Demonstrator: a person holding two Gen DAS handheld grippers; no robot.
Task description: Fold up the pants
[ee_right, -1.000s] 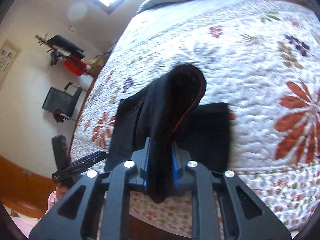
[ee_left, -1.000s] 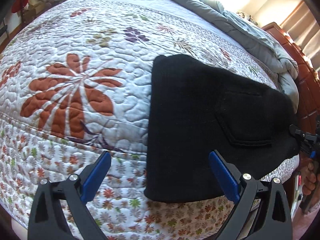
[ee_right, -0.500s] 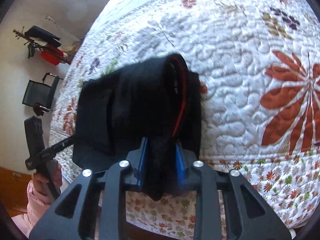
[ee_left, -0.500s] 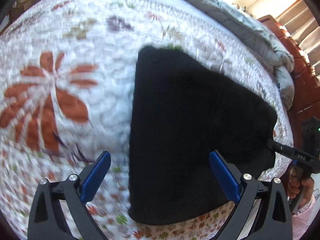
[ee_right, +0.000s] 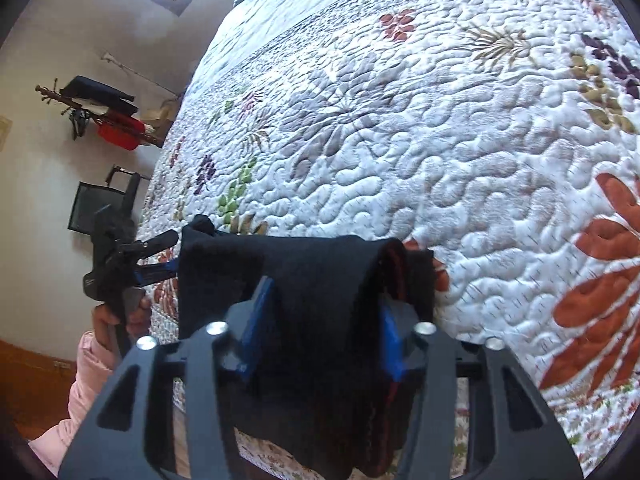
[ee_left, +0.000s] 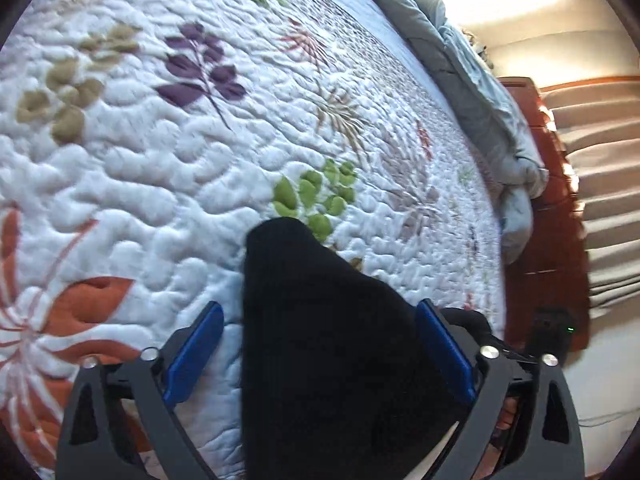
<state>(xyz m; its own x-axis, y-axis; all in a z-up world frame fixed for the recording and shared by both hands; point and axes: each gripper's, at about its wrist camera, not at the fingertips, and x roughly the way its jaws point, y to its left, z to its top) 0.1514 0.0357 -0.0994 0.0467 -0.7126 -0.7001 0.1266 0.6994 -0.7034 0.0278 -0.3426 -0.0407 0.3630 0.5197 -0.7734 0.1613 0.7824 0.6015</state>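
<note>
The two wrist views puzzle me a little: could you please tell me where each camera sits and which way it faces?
Left wrist view: it sits on the left gripper, aimed down across the quilt; the black pants lie between its closing jaws, the pads not pressing yet.
Right wrist view: it sits on the right gripper, facing the quilt's far end; its closing jaws clamp a bunched fold of the pants, and the person's hand and pink sleeve show.
Shared: both see the pants and quilt; the right view also shows the left gripper.

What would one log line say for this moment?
left gripper: closing around black pants | right gripper: clamping pants | surface: floral quilt
</note>
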